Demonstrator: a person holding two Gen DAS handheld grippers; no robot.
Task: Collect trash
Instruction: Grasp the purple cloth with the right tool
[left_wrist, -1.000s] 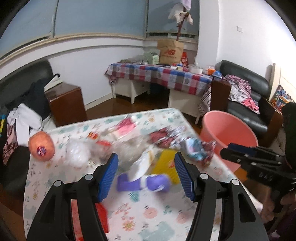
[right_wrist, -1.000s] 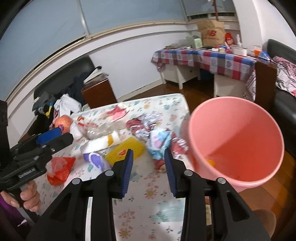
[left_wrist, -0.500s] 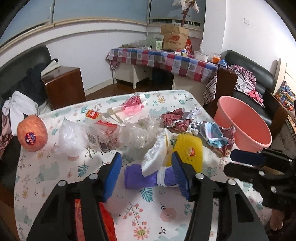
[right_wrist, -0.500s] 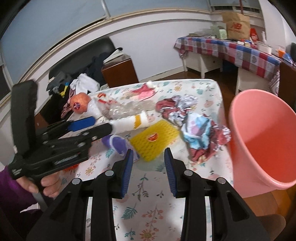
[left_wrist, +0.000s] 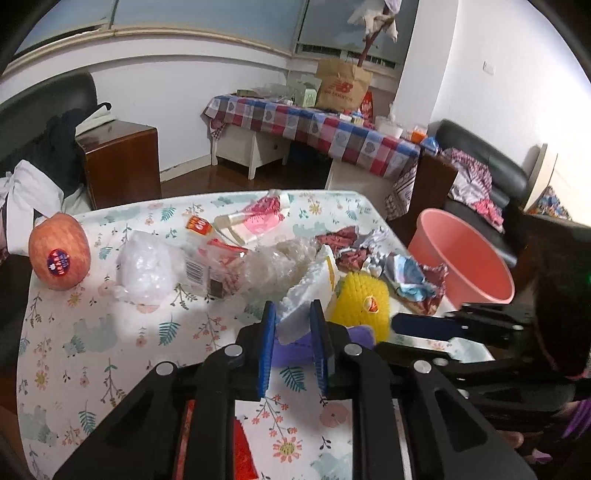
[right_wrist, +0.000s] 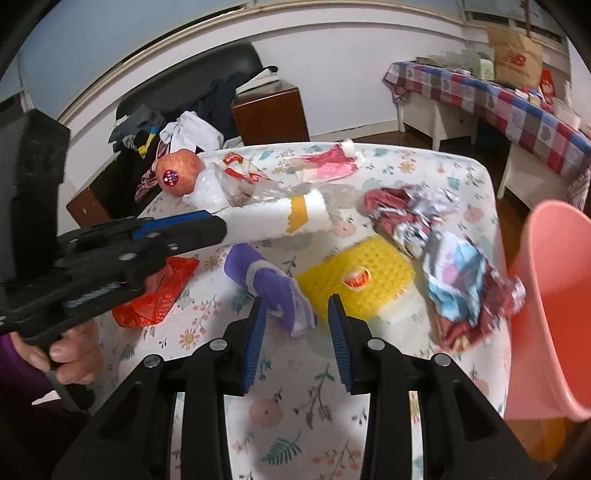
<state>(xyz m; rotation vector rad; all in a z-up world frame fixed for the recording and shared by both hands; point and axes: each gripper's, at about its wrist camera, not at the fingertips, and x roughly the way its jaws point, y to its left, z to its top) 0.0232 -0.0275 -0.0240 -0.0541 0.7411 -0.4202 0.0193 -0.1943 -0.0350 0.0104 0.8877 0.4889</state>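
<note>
**Left claw closing on the white foam sleeve; bucket waits off the bench edge**

The step in hand is a pickup. The left claw (left_wrist: 293, 325) is closing, its jaws narrow, with the white foam sleeve (right_wrist: 273, 220) between the blue pads; in the right wrist view the sleeve juts out from the claw's tip, so the grip looks nearly made. The sleeve sits just behind the purple sock (right_wrist: 271, 282), near the middle of the bench (right_wrist: 388, 398).

The right claw (right_wrist: 295, 325) hangs part-open over the sock's near end, gripping nothing.

Next, I judge, the left claw must firm its hold, lift the sleeve clear and carry it to the pink bucket (right_wrist: 554, 314), beyond the sock at the bench's right edge.

In the way: the yellow foam net (right_wrist: 356, 277) lies just beside the sock toward the bucket, with crumpled wrappers (right_wrist: 458, 284) past it. The right claw also stands on that path. Behind the sock lie a crushed clear bottle (left_wrist: 207, 266) and an apple (left_wrist: 59, 256), probably not trash.
</note>
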